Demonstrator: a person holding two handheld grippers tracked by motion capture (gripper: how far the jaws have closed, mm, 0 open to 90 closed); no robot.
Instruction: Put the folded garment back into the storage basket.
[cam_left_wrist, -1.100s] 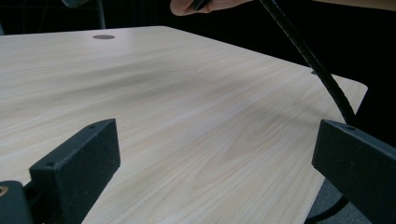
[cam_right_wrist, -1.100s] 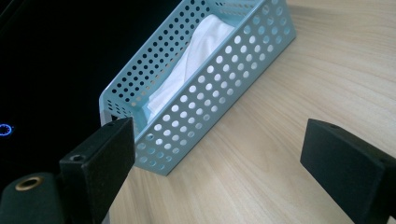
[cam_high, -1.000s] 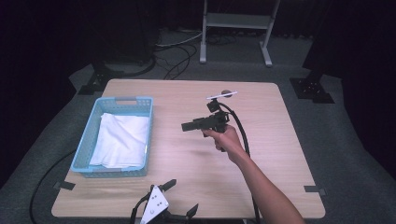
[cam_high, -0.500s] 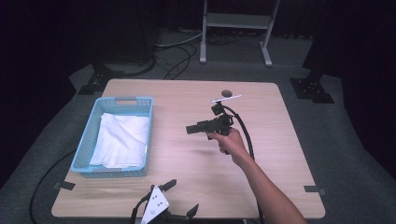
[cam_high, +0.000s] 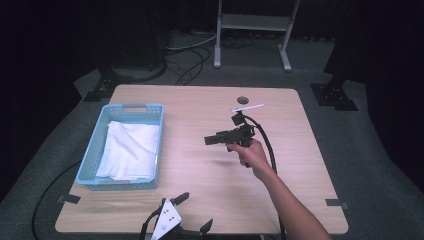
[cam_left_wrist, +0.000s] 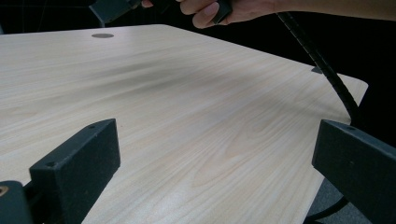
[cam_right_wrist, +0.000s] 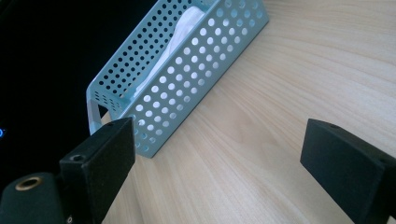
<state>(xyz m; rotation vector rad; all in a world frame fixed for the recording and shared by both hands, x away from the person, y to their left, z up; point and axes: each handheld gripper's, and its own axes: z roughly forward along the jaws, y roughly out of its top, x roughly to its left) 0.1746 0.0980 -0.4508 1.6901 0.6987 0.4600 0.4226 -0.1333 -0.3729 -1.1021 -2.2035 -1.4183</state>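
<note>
A person's hand (cam_high: 252, 154) holds my right gripper (cam_high: 212, 139) above the middle of the wooden table (cam_high: 200, 170), jaws pointing left toward a light blue perforated basket (cam_high: 90, 165). A folded white cloth (cam_high: 131, 150) lies inside the basket. Seen in the right gripper view, my right gripper (cam_right_wrist: 224, 158) is open over bare wood, with the basket (cam_right_wrist: 187, 70) and cloth (cam_right_wrist: 187, 23) ahead. My left gripper (cam_high: 195, 212) lies unheld at the table's front edge, open. In the left gripper view, my left gripper (cam_left_wrist: 215, 163) frames bare tabletop, with the hand (cam_left_wrist: 219, 9) at the top.
A small round hole (cam_high: 243, 100) marks the far part of the table. The right gripper's ribbed cable (cam_high: 267, 145) trails back along the forearm. A metal stand (cam_high: 252, 22) and loose cables (cam_high: 185, 60) are on the dark floor beyond the table.
The hand has drawn the right gripper slightly nearer and to the right. The left gripper, basket and cloth have not moved.
</note>
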